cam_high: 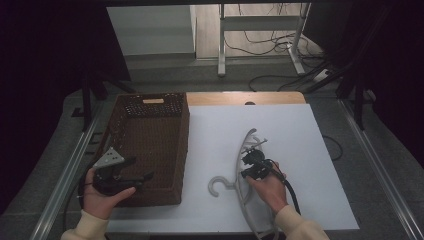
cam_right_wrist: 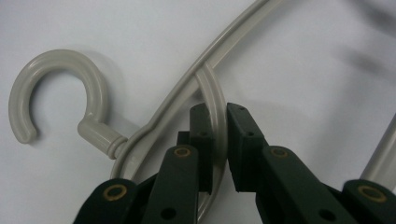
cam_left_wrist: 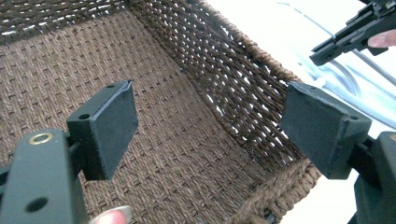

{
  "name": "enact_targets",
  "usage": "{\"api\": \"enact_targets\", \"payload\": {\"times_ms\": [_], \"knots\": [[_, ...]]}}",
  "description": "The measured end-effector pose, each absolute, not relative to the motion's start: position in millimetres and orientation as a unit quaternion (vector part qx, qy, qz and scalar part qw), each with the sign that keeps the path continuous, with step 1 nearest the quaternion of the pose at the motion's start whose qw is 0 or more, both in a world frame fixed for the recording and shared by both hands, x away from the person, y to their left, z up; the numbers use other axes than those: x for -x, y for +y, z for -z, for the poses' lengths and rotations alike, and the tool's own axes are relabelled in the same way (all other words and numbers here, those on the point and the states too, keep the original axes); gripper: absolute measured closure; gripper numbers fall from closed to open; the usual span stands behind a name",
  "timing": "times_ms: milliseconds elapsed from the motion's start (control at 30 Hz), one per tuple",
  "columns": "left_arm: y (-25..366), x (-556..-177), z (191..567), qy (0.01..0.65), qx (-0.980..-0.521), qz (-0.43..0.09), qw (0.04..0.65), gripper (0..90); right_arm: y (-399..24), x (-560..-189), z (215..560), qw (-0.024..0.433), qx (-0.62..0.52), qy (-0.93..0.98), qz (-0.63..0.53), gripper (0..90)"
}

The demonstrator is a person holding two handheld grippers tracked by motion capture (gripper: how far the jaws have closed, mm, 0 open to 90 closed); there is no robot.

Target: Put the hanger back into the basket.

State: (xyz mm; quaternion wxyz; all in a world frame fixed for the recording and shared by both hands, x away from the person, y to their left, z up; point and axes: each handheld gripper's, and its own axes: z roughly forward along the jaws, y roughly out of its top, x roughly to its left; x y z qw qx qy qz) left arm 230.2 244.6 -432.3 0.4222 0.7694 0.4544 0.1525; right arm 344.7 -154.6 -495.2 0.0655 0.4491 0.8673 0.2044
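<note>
The grey plastic hanger (cam_high: 243,170) lies flat on the white tabletop (cam_high: 300,150), its long axis running from the near edge away toward the far side, hook (cam_right_wrist: 56,88) pointing left toward the wicker basket (cam_high: 150,150). The right claw (cam_high: 252,167) is clamped on a thin inner bar of the hanger, beside the hook's neck. The left claw (cam_left_wrist: 210,126) hangs wide apart over the basket's near end, gripping nothing.

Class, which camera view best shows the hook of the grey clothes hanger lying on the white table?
The right gripper view: the hook lies close and sharp, its open curl plain, beside the right gripper clamped on the hanger. The high view shows the hook small. The left gripper view shows a pale stretch of hanger beyond the basket.
</note>
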Motion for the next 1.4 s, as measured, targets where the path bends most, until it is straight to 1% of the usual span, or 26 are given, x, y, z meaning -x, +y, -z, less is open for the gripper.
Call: {"api": "enact_targets", "payload": {"times_ms": [667, 933, 1200, 1400], "knots": [[240.4, -230.6, 432.2, 0.452, -0.770, -0.145, 0.426, 18.1, -173.7, -348.5, 450.5, 0.056, -0.458, 0.832, -0.308, 81.7], [238.5, -230.7, 432.1, 0.451, -0.771, -0.144, 0.426, 18.1, -182.3, -349.8, 423.2, 0.038, -0.448, 0.815, -0.366, 82.0], [232.3, -231.0, 430.6, 0.444, -0.774, -0.143, 0.428, 18.1, -187.8, -349.6, 406.4, 0.031, -0.434, 0.806, -0.402, 82.3], [228.6, -231.9, 431.3, 0.441, -0.777, -0.141, 0.427, 18.1, -191.4, -349.3, 399.7, 0.025, -0.419, 0.803, -0.424, 82.6]]}}
